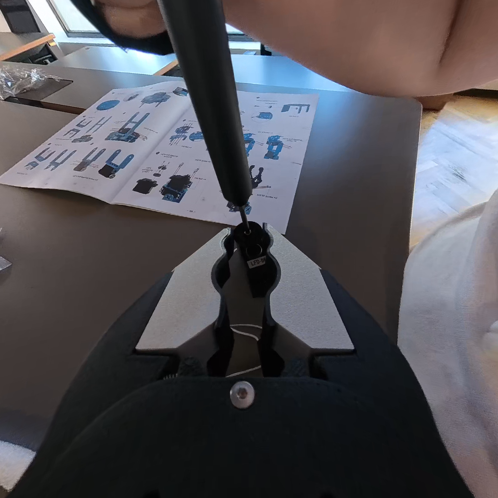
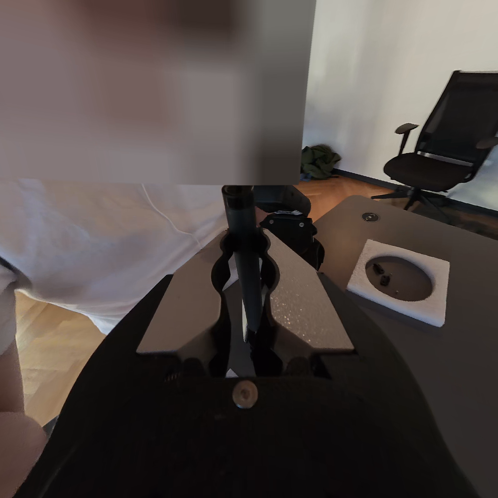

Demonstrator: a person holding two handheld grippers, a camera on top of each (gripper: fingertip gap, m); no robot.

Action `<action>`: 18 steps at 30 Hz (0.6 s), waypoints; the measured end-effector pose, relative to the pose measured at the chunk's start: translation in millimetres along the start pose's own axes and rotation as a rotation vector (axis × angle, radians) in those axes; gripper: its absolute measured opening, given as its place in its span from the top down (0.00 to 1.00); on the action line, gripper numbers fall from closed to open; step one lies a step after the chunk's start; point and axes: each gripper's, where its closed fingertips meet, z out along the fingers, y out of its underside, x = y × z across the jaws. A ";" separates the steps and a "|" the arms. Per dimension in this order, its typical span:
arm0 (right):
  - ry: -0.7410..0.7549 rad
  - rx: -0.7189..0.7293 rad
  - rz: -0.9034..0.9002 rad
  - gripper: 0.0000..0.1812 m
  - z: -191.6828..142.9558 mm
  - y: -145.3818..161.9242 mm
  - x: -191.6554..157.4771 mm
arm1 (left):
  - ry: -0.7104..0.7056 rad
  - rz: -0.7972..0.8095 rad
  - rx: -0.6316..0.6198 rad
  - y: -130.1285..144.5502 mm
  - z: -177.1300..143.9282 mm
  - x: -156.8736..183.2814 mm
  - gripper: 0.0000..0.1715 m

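Black and small, a servo [image 1: 256, 265] sits pinched between the left tongs [image 1: 246, 237], its round horn [image 1: 246, 230] at the tips. It hangs above the dark counter [image 1: 107, 269], not resting on it. A screwdriver [image 1: 213, 107] comes down from above, and its thin bit meets a small hole in the horn. In the right wrist view the right tongs [image 2: 244, 239] are pressed on the shaft of this screwdriver [image 2: 246, 283], which runs slanted between them. A hand [image 1: 350, 40] passes close above.

Behind the servo an open manual [image 1: 167, 145] lies flat on the counter, with blue and black drawings of parts. At the far left is a crumpled clear bag [image 1: 21, 78]. To the right a white foam block [image 2: 398, 283] lies on the counter, and a few tiny dark parts [image 2: 382, 275] lie in its round hole. An office chair [image 2: 444, 151] stands far behind, on the wood floor [image 2: 62, 350].

I judge that the bit could slip out of the hole, because the shaft is slanted and the servo has no support below. The servo could also turn in the tongs under pressure.

The servo has a small white label with dark letters, and the manual has short printed captions.
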 end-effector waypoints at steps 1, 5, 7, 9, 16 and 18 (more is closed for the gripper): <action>-0.020 -0.005 -0.001 0.91 0.5 0.1 -1.0 | -0.002 0.003 0.001 -0.1 0.1 0.4 0.89; -0.096 -0.022 -0.007 0.91 1.1 0.5 -4.6 | -0.005 0.008 0.003 -0.3 0.6 1.0 0.89; -0.140 -0.042 -0.010 0.91 1.0 1.3 -7.0 | -0.004 0.007 0.003 -0.6 1.0 1.6 0.89; -0.185 -0.064 -0.012 0.91 1.1 1.9 -8.9 | -0.004 0.012 0.003 -0.8 1.6 2.3 0.89; -0.334 -0.133 0.002 0.91 5.5 2.5 -5.9 | -0.007 0.010 0.001 -1.6 3.2 4.0 0.89; -0.383 -0.149 0.000 0.91 7.9 2.5 -6.3 | -0.009 0.010 0.000 -1.7 3.3 4.3 0.89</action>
